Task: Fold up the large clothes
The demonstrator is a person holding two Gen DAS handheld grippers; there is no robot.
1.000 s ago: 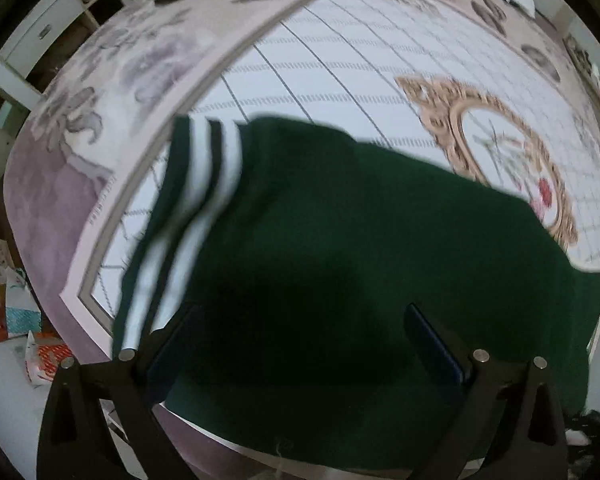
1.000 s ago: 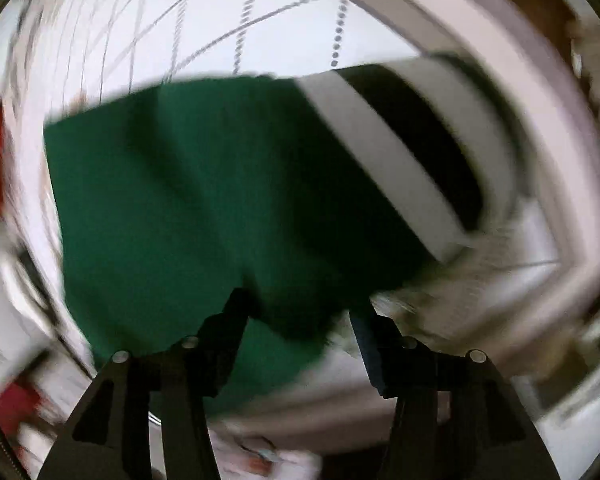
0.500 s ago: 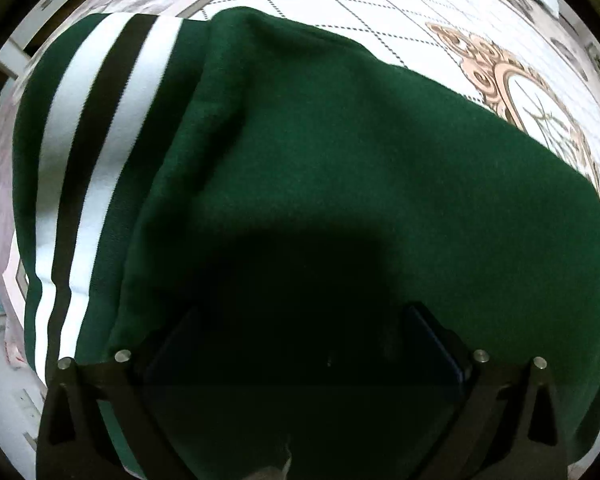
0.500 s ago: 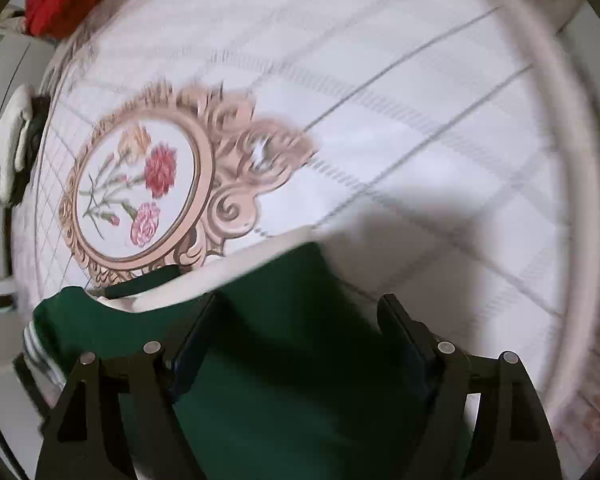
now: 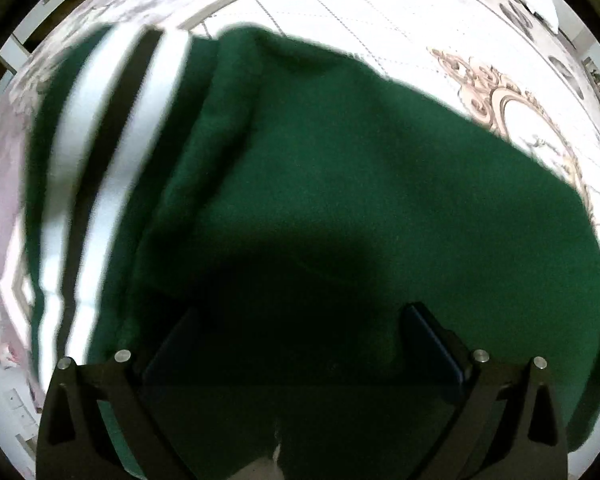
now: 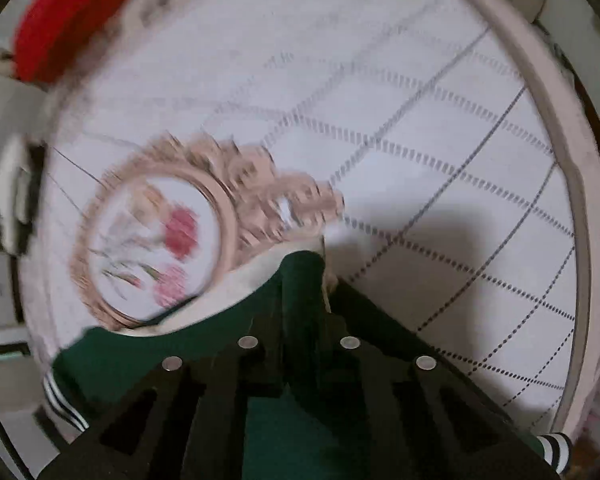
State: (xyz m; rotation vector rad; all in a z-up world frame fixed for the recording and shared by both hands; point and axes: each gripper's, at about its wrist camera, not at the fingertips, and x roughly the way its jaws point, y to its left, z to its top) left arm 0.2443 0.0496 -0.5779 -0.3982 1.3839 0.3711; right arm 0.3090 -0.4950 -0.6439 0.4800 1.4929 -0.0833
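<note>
Garment: a dark green sweater (image 5: 360,184) lay spread on the patterned cover, filling most of my left wrist view; in my right wrist view (image 6: 300,420) it bunched low under the claw.

Striped band: white and black stripes (image 5: 112,152) ran down the sweater's left side in the left view, blurred; small striped cuffs (image 6: 66,402) showed at the lower edges of the right view.

Pale edge: a cream trim (image 6: 252,280) curved along the green fabric's upper border in the right view, lying against the medallion.

Left claw: my left claw (image 5: 300,344) stood wide, its two dark fingers (image 5: 432,344) well apart over the green cloth in shadow; I could not tell whether they touched the fabric.

Right claw: my right claw (image 6: 304,280) was narrowed, pinching a raised ridge of the green fabric between its fingers (image 6: 340,320).

Surface: a white cover with a dashed grid (image 6: 480,200) and a pinkish border (image 6: 560,128) carried the sweater; whether it was a bed or a bench, I could not tell.

Medallion: an ornate tan frame with red flowers (image 6: 160,248) sat just beyond the fabric in the right view; its scrollwork (image 5: 512,108) showed at the sweater's right edge in the left view.

Red item: something red (image 6: 68,16) lay blurred at the far corner, well apart from the sweater.
</note>
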